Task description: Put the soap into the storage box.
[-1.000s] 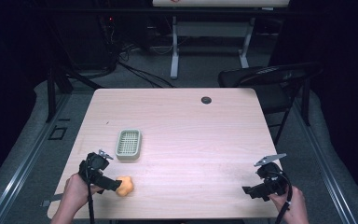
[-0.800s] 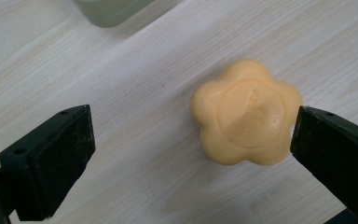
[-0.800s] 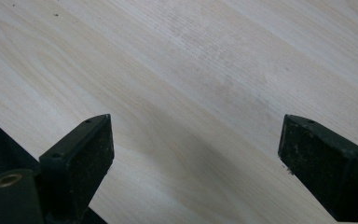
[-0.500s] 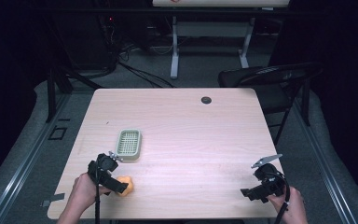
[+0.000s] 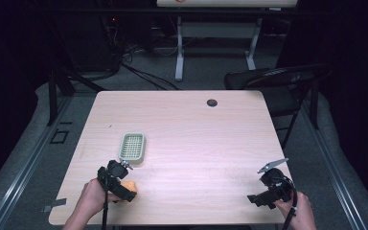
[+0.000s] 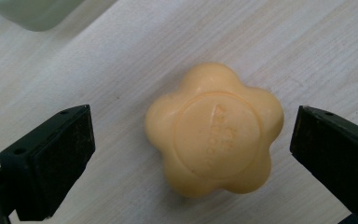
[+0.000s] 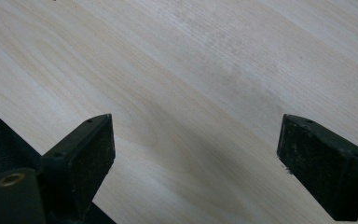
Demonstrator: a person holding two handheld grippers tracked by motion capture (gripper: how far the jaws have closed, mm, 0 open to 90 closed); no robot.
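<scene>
Left gripper (image 6: 191, 140) spread around flower soap (image 6: 213, 128); its rounded, slick lobes could squirt sideways; right gripper (image 7: 193, 163) spread, idle.

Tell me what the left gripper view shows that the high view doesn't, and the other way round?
Left gripper view alone: the orange flower-shaped soap close up, with embossed lettering on top, lying between the left tool's open jaws, untouched. High view alone: the whole table, the green soap dish's grid, the right tool near the front right corner, a chair. Both: soap, left tool, wood tabletop, some of the dish.
</scene>
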